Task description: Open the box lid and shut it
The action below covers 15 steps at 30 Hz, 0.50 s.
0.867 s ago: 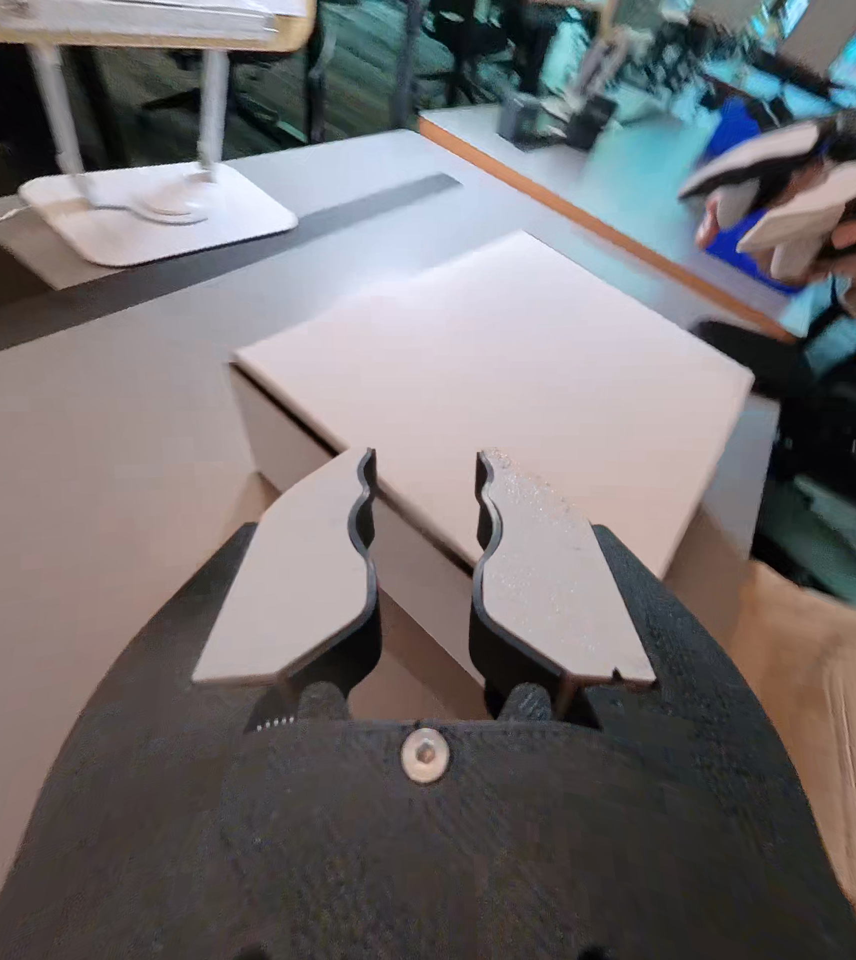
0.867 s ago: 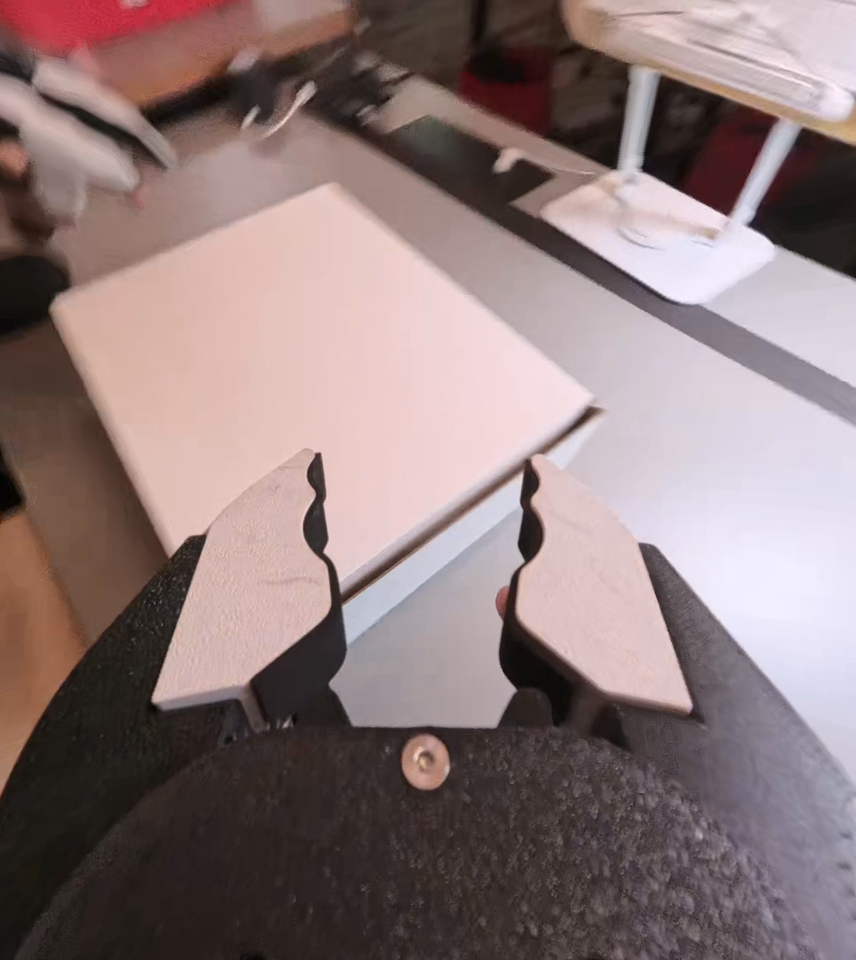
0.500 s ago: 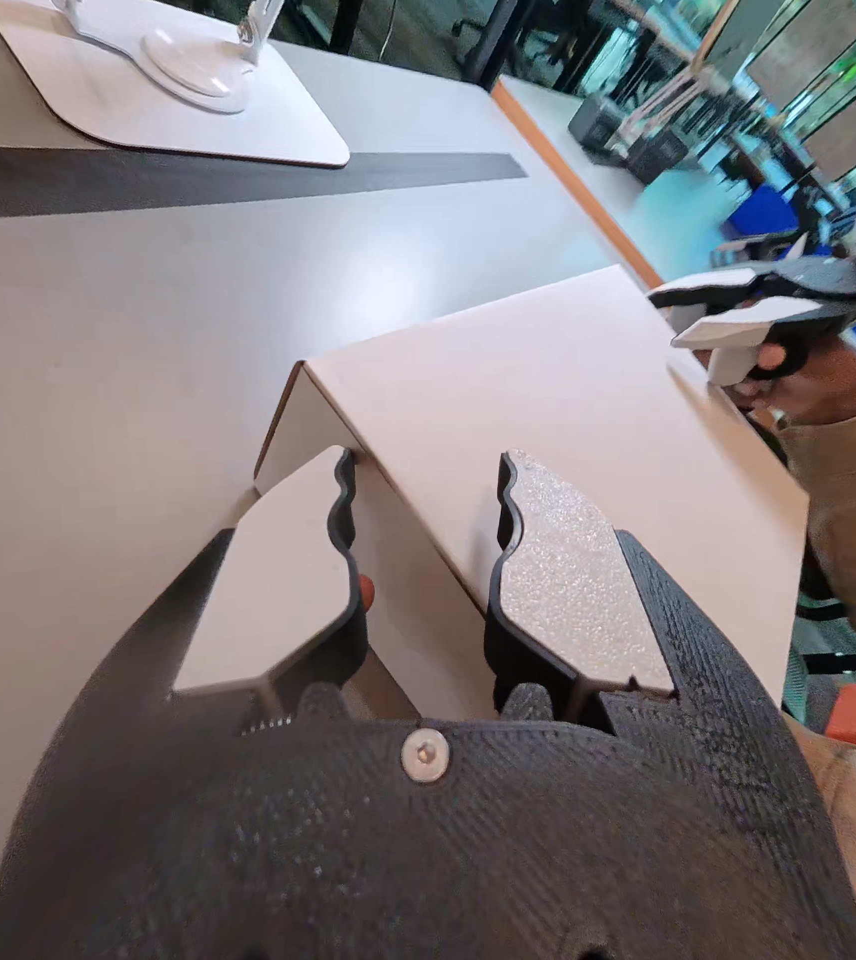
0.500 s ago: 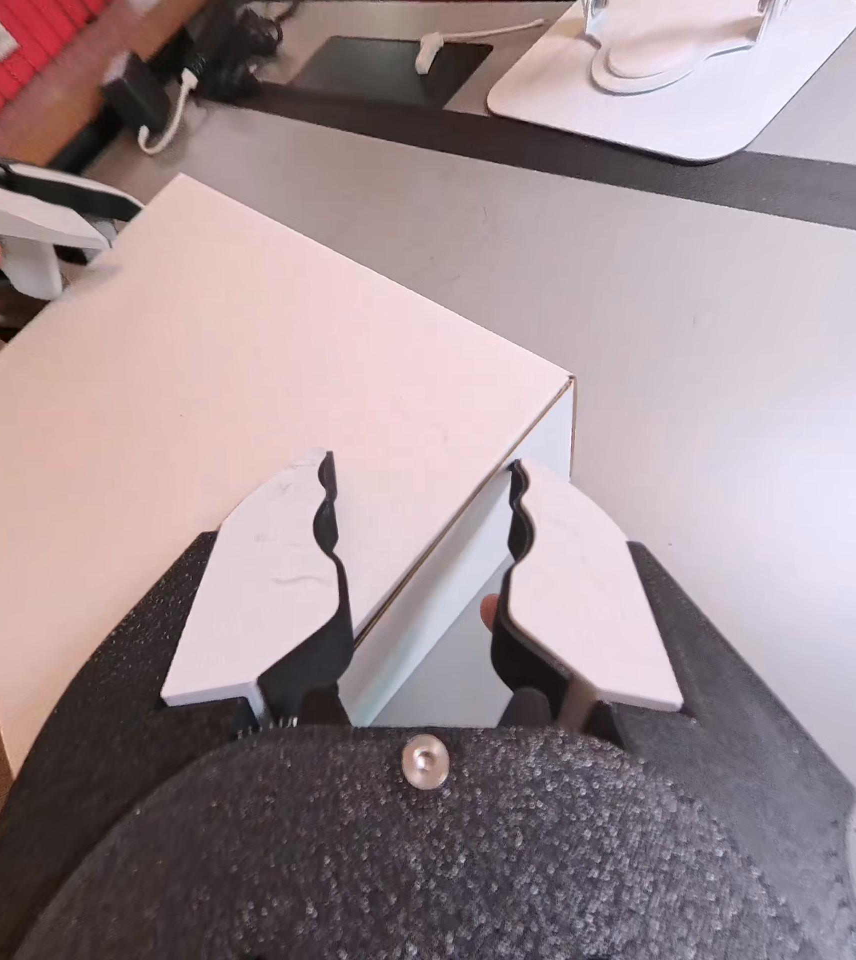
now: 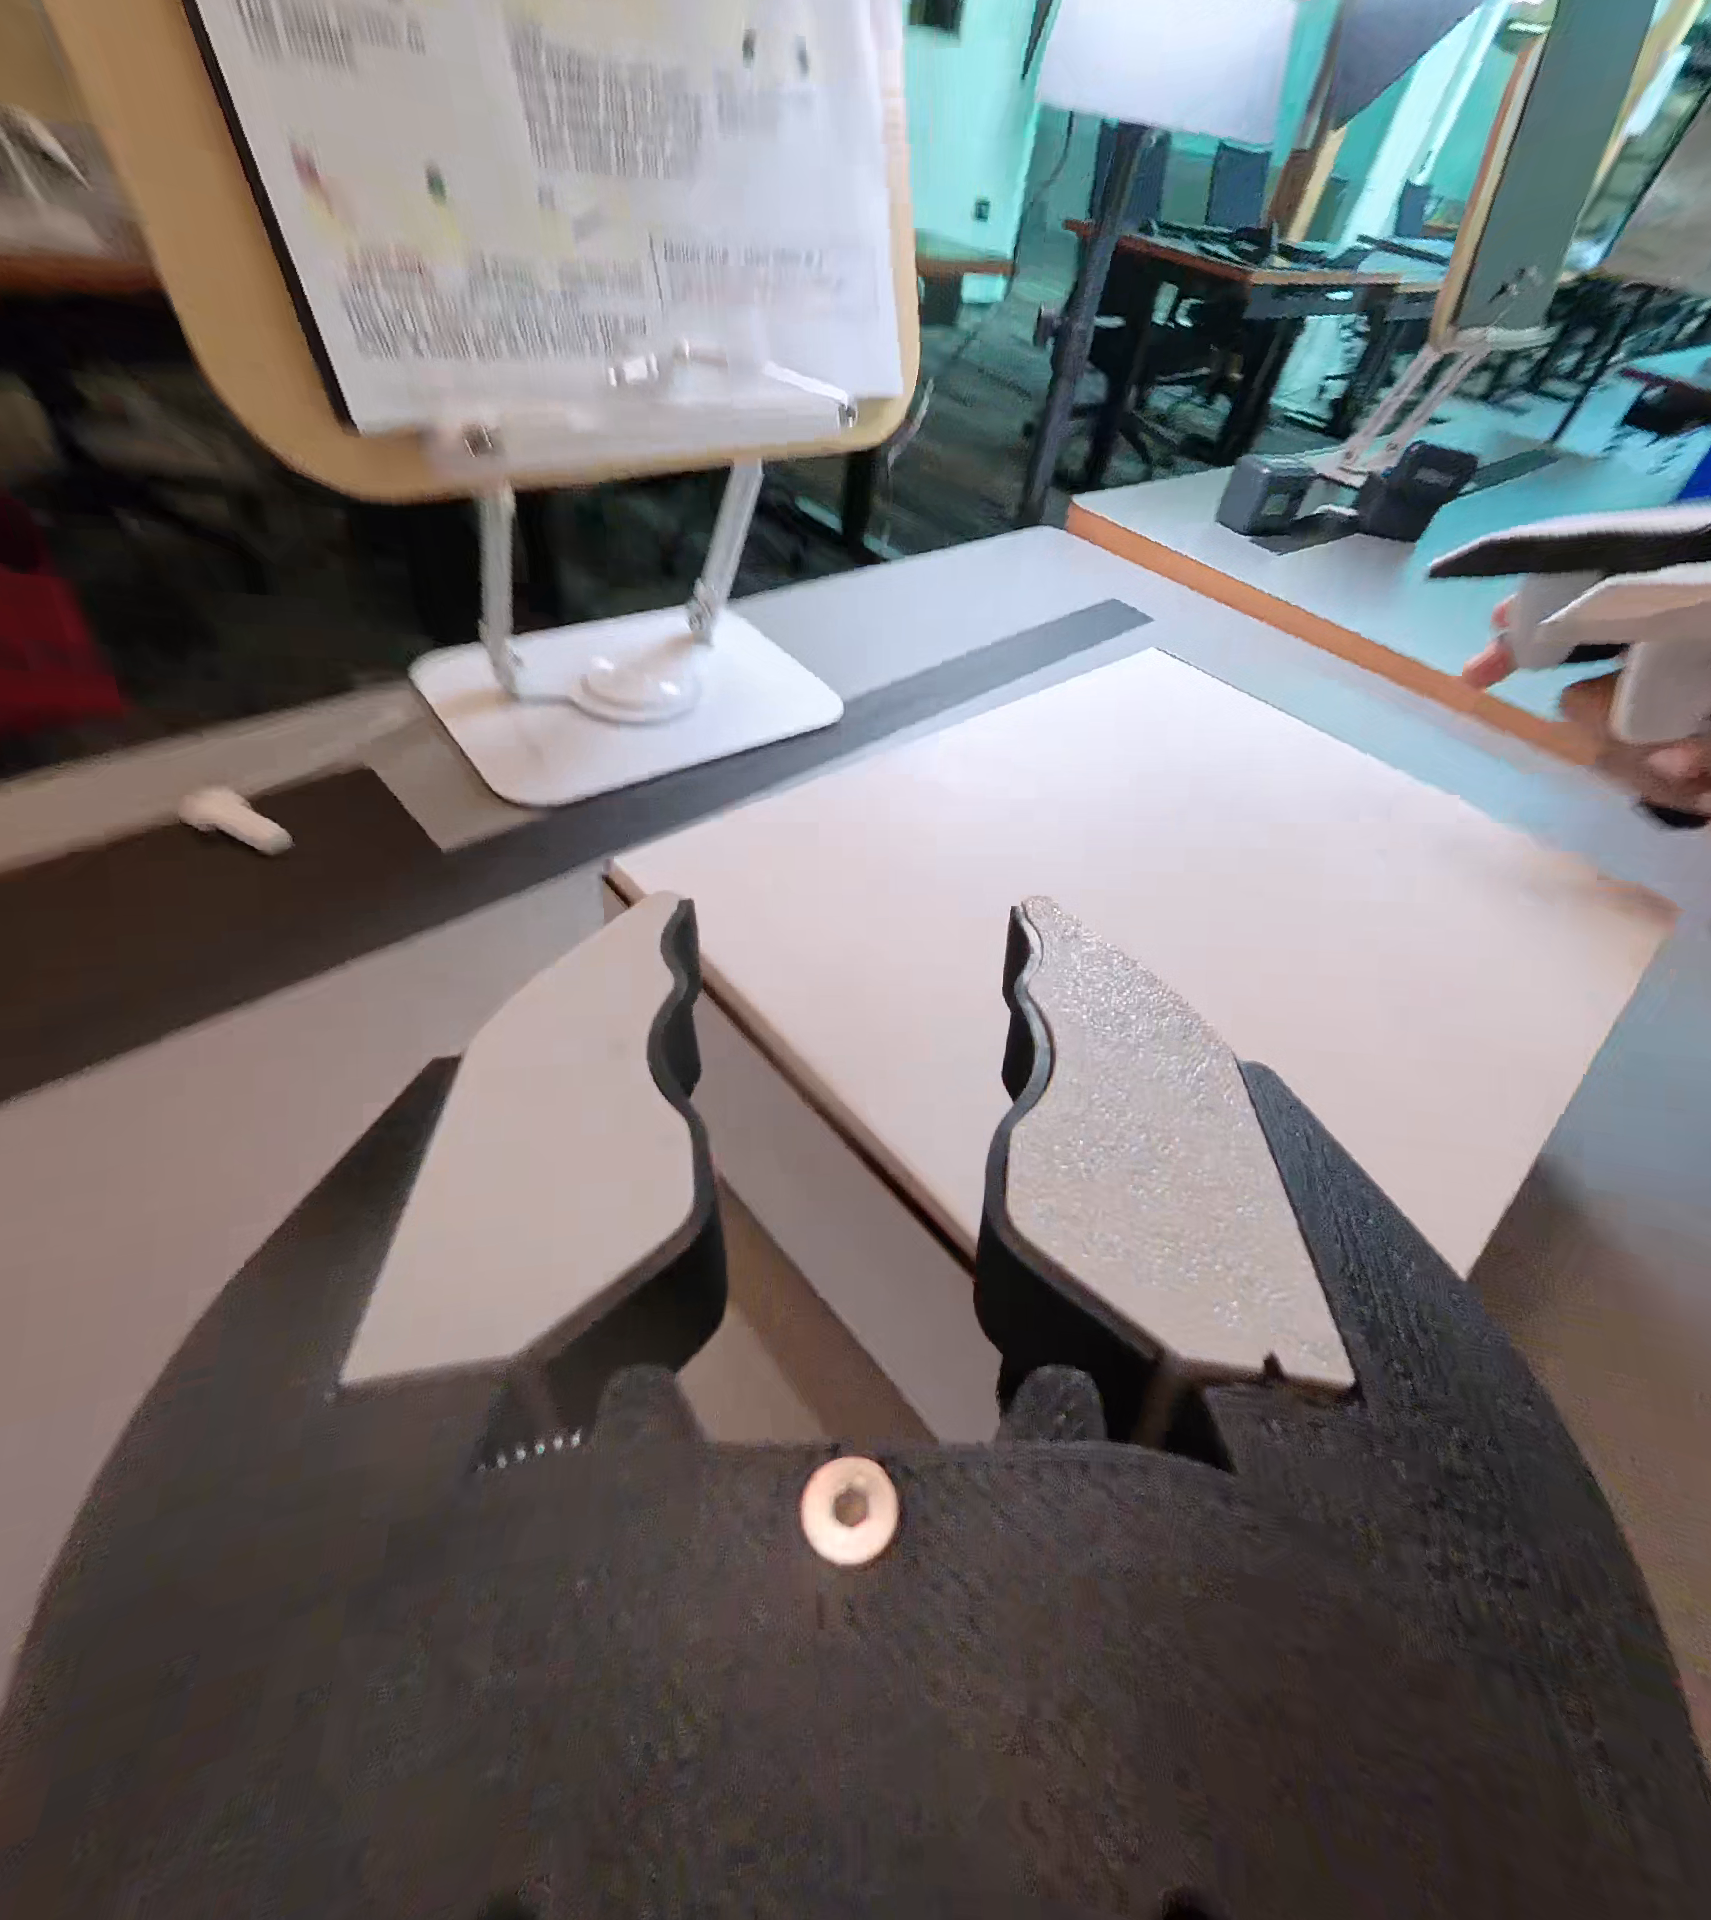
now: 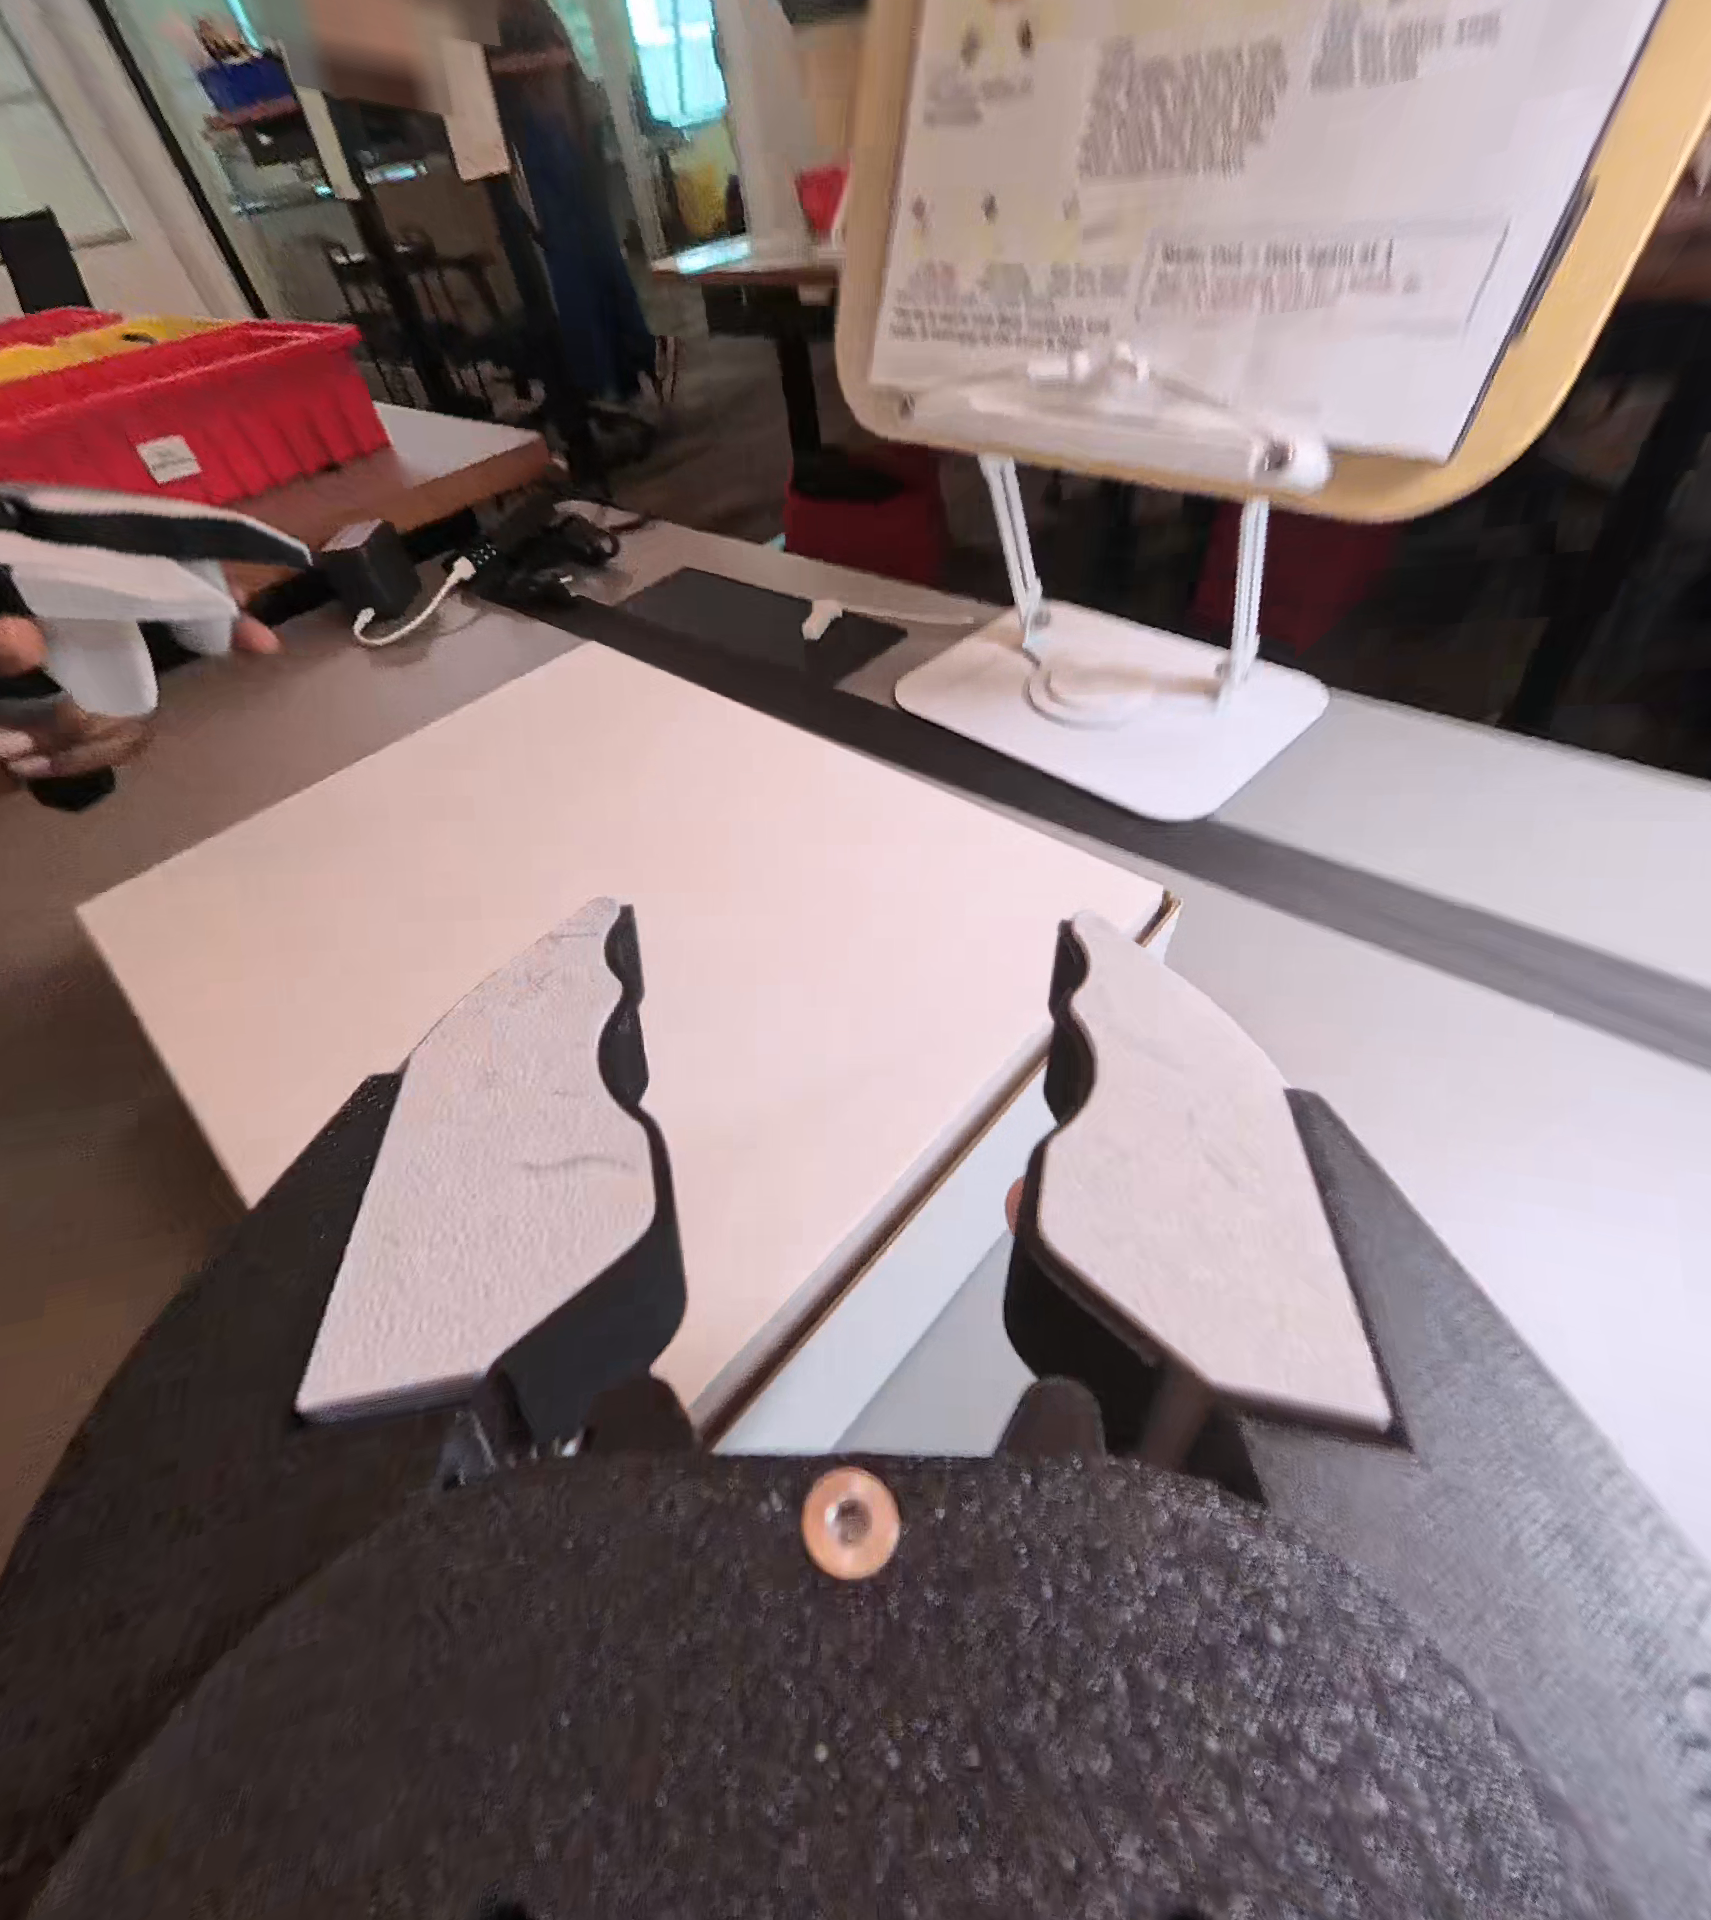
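A flat white box [image 5: 1194,914] lies on the grey table with its lid down; a thin dark seam runs along its side under the lid. My left gripper [image 5: 846,925] is open and empty, held above the box's left edge. My right gripper [image 6: 846,935] is open and empty, held above the box's right edge [image 6: 934,1195]. Each gripper also shows in the other's view, raised off the box: the right gripper [image 5: 1599,582] at the far right, the left gripper [image 6: 227,582] at the far left. The box lid [image 6: 622,883] lies flat.
A white document stand [image 5: 622,717] with a tan board and papers stands behind the box, also in the right wrist view [image 6: 1111,707]. A dark strip [image 5: 155,935] crosses the table. A red crate [image 6: 134,416] and cables [image 6: 415,613] lie at far left.
The lid was tilted up half a second ago and now lies flat on the box. Both grippers have lifted and tipped back, away from the box's edges.
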Motion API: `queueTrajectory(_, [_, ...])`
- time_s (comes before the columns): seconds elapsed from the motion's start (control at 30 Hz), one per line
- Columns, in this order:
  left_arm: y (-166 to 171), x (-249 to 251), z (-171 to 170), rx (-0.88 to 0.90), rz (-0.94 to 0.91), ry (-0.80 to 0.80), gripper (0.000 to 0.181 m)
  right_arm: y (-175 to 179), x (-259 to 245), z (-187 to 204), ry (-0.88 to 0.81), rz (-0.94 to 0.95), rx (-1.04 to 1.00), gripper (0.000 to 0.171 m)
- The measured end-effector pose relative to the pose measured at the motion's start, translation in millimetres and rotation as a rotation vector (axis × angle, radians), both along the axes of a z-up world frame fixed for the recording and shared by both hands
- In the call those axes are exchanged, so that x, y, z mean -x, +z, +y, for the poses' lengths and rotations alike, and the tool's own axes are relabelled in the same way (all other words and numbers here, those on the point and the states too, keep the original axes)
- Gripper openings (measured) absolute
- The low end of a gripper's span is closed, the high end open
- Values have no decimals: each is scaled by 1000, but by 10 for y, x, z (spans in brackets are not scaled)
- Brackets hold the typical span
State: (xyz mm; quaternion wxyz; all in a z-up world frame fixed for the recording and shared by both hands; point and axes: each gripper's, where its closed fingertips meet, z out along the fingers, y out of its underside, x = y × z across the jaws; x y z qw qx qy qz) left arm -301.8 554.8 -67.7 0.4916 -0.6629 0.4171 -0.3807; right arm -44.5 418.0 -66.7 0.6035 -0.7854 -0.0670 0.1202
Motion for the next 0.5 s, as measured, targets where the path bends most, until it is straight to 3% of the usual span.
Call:
queueTrajectory(0.13, [119,402,-530,-196,-47,103,58,69,230,-628,-74,-154,-136,77])
queueTrajectory(0.37, [-360,690,-1333,-86,24,143,62,-541,734,-1526,-182,-210,33,88])
queueTrajectory(0.5, [-415,842,-1514,-46,77,132,60,-450,719,-1797,-228,-194,23,82])
